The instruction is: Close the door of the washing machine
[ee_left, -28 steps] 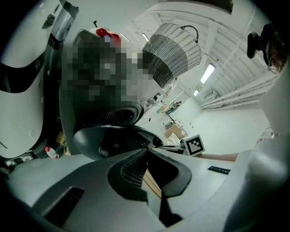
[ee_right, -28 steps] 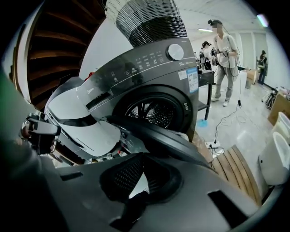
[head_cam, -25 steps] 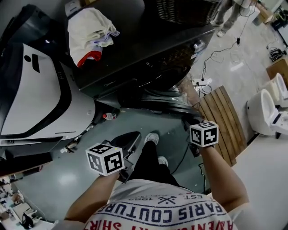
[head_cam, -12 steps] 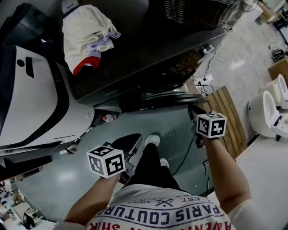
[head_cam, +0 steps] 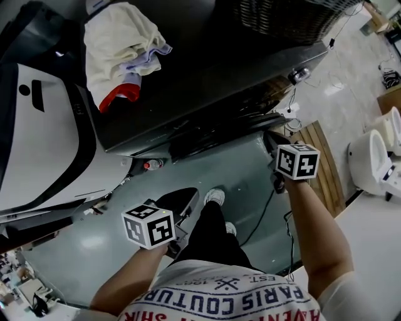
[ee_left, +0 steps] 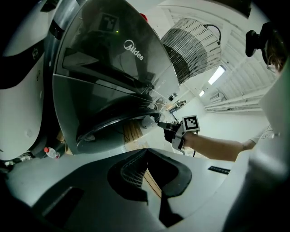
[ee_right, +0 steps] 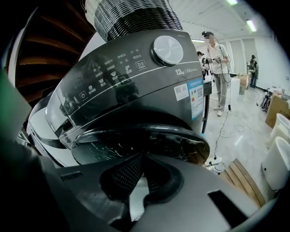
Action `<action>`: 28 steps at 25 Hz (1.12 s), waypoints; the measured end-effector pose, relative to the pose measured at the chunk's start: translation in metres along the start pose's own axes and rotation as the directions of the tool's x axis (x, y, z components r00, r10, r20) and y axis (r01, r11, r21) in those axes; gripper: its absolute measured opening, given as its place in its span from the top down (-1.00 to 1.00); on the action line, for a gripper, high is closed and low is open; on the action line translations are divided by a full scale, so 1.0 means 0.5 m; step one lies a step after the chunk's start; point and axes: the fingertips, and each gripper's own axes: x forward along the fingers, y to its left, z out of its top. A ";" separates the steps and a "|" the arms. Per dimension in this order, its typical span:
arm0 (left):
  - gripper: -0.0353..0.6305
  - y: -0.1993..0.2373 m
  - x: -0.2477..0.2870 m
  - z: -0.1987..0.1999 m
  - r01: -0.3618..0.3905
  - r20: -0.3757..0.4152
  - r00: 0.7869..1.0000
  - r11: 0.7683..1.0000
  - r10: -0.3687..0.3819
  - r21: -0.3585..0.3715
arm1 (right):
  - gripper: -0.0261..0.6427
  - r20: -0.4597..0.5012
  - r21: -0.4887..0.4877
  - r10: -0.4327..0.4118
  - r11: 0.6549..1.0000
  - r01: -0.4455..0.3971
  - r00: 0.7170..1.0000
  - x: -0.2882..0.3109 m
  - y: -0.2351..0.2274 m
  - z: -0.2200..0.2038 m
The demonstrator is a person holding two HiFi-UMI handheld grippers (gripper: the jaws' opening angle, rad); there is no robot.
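The dark grey washing machine [head_cam: 207, 81] stands ahead, with its control panel and dial [ee_right: 167, 47] facing the right gripper view. Its round glass door [ee_right: 140, 140] lies almost flat against the front, a narrow gap still showing at the edge [head_cam: 250, 128]. My right gripper [head_cam: 274, 150] is shut with nothing in it, and its tips are at the door's free edge [ee_left: 156, 118]. My left gripper [head_cam: 180, 204] hangs low above the floor, apart from the machine and shut on nothing.
A cream cloth [head_cam: 122, 53] and a wicker basket [head_cam: 282, 19] sit on the machine's top. A white appliance [head_cam: 44, 144] stands at the left, a small bottle [head_cam: 152, 164] on the floor beside it. At the right are a wooden slat mat [head_cam: 326, 172], cables and toilets [head_cam: 369, 160]. A person [ee_right: 219, 68] stands behind.
The door has swung in from wide open to nearly flat against the machine, and my right gripper has moved up and right with its edge. My left gripper has barely moved.
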 end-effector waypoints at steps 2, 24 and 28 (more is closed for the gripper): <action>0.82 0.003 0.004 0.005 -0.001 -0.004 1.000 1.000 0.001 0.001 | 0.86 0.011 0.009 0.015 1.000 -0.015 1.000 0.014 -0.002 0.014; 0.82 0.035 0.011 0.024 -0.025 -0.009 1.000 1.000 0.025 -0.009 | 0.86 0.036 -0.106 0.017 0.994 -0.013 0.999 0.055 0.001 0.055; 0.82 0.022 0.004 0.048 -0.025 0.001 1.000 1.000 0.025 -0.012 | 0.86 -0.013 -0.085 0.058 0.995 -0.058 0.998 0.053 0.009 0.049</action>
